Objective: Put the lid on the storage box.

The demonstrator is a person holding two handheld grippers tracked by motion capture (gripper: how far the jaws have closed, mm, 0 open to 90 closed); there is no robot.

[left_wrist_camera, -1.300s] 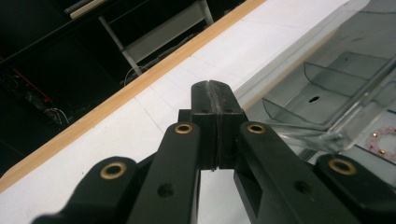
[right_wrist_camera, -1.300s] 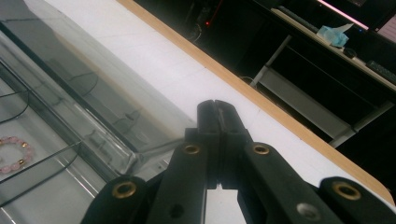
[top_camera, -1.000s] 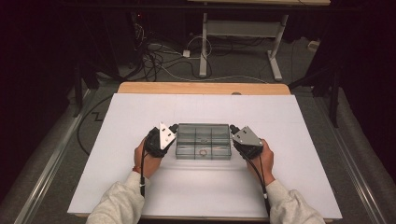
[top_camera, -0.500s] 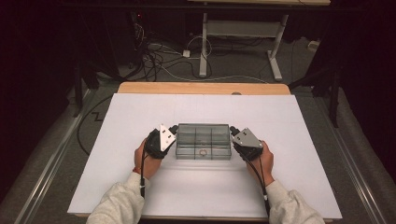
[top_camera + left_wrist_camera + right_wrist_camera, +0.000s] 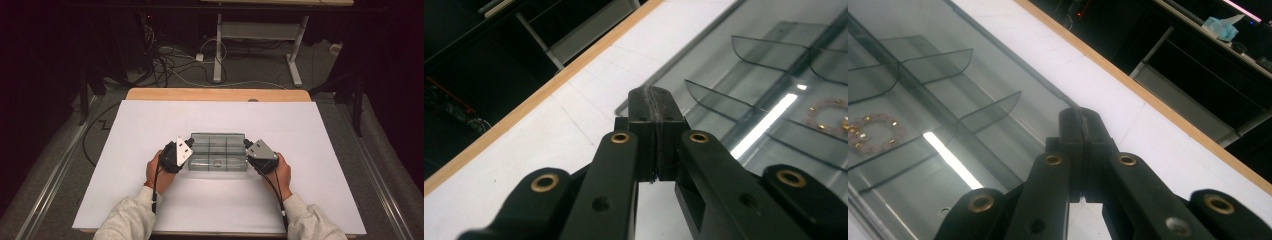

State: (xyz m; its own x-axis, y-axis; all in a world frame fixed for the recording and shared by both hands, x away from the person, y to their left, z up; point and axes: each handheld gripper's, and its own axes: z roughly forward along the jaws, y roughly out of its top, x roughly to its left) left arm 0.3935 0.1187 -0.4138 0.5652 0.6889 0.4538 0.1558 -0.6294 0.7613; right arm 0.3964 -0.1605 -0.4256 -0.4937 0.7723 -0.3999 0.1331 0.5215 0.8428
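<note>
With both claws clenched on nothing, the left claw (image 5: 186,154) and right claw (image 5: 248,148) flanking the box (image 5: 218,150) mid-frame, press its two ends evenly so that it does not twist on the worktop (image 5: 150,125).

Tabletop (image 5: 150,200): plain white sheet, no pattern; pale wood strip along the far edge (image 5: 215,94).
Divided box (image 5: 218,153): clear, smoky grey-green tint, with a bright white streak of reflected light on the lid.
Bracelet (image 5: 869,131) inside: pale pink beads with small gold ones between.
Left tongs (image 5: 653,107) and right tongs (image 5: 1083,129): matte black, brass-coloured rivets; light grey plates on top.
Sleeves (image 5: 131,220): light grey.
Floor (image 5: 65,150): grey, black cables.
</note>
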